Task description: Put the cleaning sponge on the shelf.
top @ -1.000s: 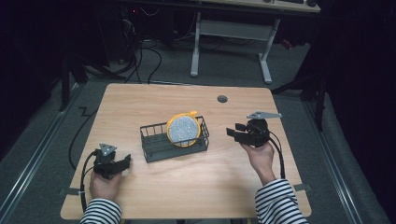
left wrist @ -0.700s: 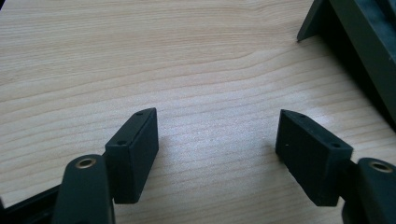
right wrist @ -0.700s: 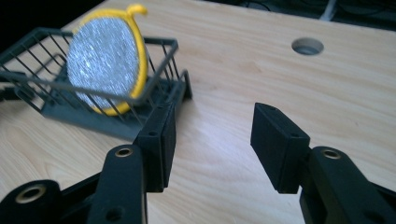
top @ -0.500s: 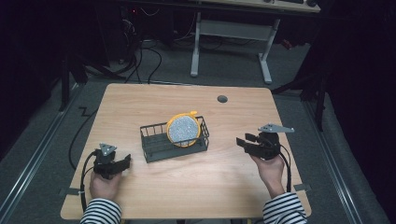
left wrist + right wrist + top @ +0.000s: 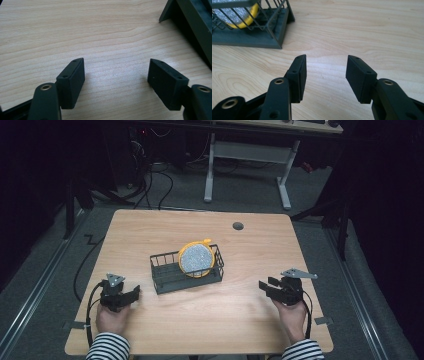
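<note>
Both grippers, the left gripper (image 5: pixel 134 294) and right gripper (image 5: pixel 266 287), rest low with jaws apart and empty on either side of the wire basket (image 5: pixel 167 281), whose yellow-rimmed sieve (image 5: pixel 196 259) stands on edge at mid-table, handle up, so the nearer hand should reach level for its rim.

Your tabletop (image 5: pixel 150 235) is pale wood-grain laminate, smooth with a soft sheen. The basket (image 5: pixel 165 282) near its middle is dark matt wire. Its disc (image 5: pixel 196 258) has a glittery grey face and glossy yellow rim. Both gripper (image 5: pixel 116 80) pads look matt black plastic.
</note>
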